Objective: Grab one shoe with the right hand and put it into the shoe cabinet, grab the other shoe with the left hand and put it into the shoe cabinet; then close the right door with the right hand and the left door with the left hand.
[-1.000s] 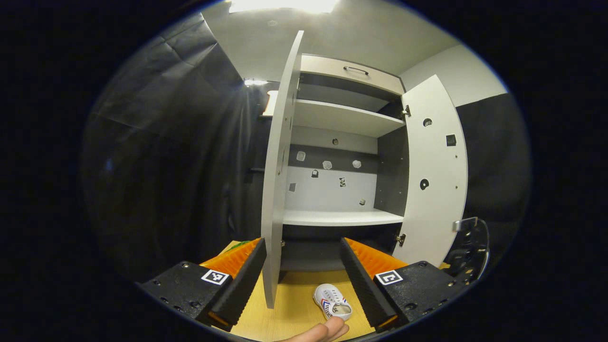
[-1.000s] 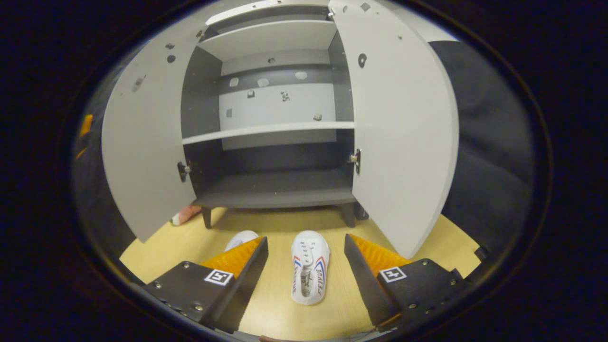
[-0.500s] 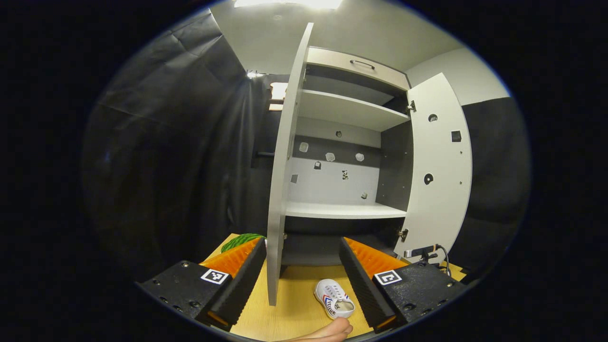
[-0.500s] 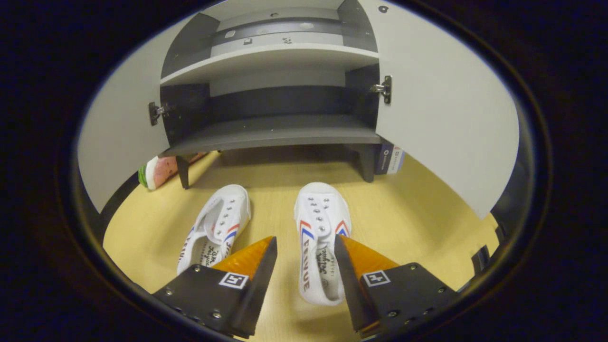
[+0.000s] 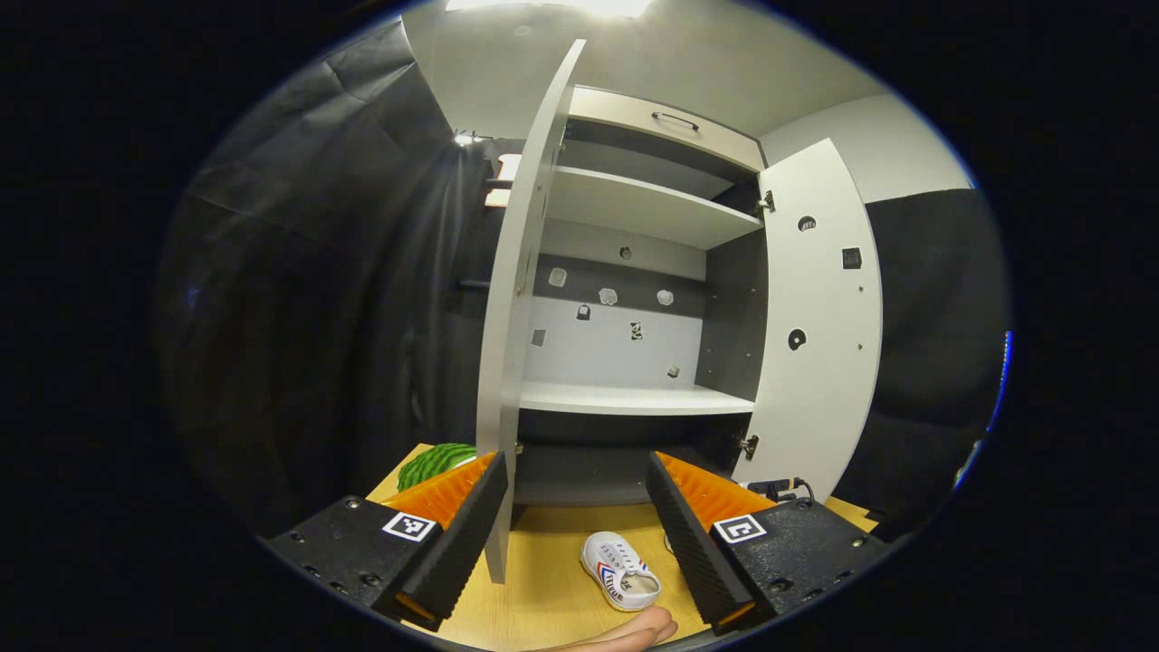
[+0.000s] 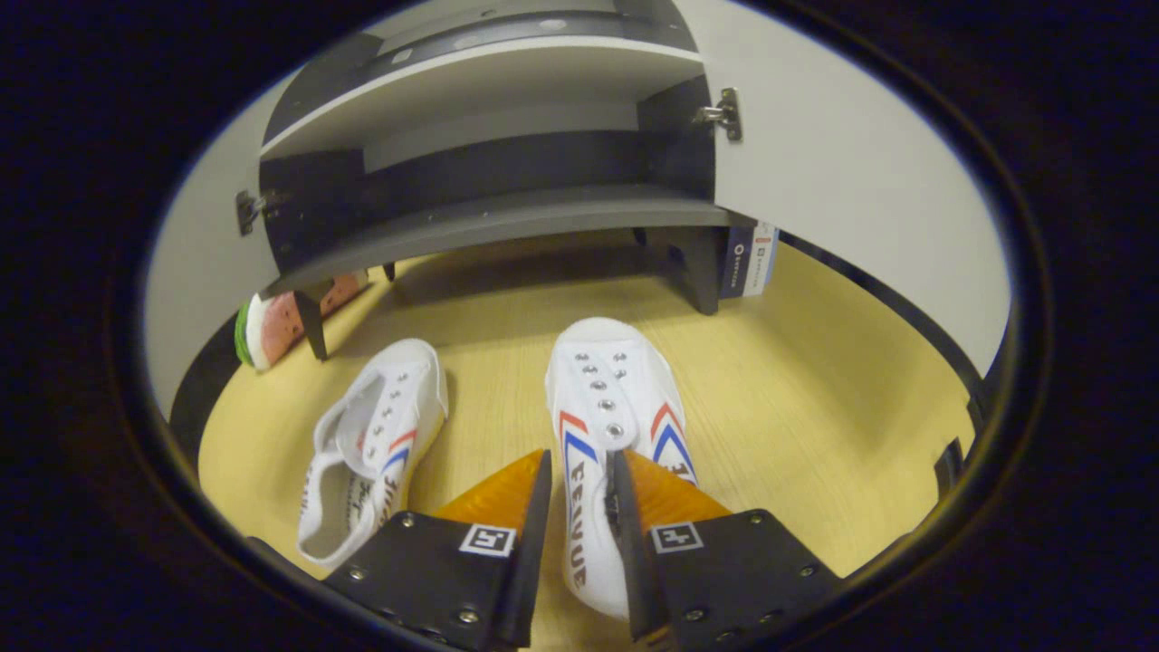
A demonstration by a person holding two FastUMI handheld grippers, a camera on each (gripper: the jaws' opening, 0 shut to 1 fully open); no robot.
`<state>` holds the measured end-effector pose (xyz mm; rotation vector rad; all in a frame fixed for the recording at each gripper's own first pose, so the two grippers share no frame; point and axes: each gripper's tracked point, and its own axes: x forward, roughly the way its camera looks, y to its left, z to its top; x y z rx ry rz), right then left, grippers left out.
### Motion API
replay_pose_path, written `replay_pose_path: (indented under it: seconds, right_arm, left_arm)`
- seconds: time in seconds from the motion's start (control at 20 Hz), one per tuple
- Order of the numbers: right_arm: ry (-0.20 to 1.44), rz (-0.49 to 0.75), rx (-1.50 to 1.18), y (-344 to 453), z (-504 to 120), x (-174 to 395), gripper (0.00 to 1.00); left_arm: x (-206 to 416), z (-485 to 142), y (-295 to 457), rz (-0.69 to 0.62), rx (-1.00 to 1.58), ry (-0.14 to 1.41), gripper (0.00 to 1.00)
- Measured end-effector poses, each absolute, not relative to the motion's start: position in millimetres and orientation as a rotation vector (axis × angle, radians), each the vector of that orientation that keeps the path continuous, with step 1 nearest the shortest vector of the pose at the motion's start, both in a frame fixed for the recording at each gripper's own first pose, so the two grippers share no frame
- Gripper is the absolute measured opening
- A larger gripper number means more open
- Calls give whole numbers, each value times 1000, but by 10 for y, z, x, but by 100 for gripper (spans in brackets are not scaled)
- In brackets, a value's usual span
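One shoe (image 6: 616,426) sits clamped in the right gripper's (image 6: 579,507) fingers while the left gripper (image 5: 575,516) hangs released, so next comes lifting it toward the cabinet (image 6: 507,226) at 12 o'clock.

Dark block letters along the side of the shoe (image 6: 616,407) read roughly "FEIYUE", beside red and blue chevrons. The second shoe (image 6: 371,444) carries script too slanted to read, and the print on the box (image 6: 750,261) is too small. Square black-and-white coded markers sit on the right gripper (image 6: 579,466) and the left gripper (image 5: 577,471).
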<state>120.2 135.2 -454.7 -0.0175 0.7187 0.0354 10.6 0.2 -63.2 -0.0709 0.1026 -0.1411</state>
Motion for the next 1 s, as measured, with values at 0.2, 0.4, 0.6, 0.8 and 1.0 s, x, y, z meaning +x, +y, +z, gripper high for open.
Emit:
replay_pose_path:
  seconds: [0.2, 0.4, 0.6, 0.8, 1.0]
  right_arm:
    - [656, 61, 126, 1340, -4458, 1376, 17]
    - [613, 114, 234, 1300, -4406, 1338, 1]
    - [566, 142, 203, 1259, -4289, 1197, 1]
    - [478, 166, 180, 1288, -3914, 1066, 0]
    - [447, 200, 210, 1382, -3643, 1008, 0]
  left_arm:
    - [95, -689, -63, -155, -61, 114, 96]
    - [60, -676, -100, -162, -39, 101, 96]
    - [45, -698, -154, -171, -30, 100, 96]
    - [61, -790, -185, -171, -23, 119, 96]
    - [94, -881, -182, -169, -36, 143, 96]
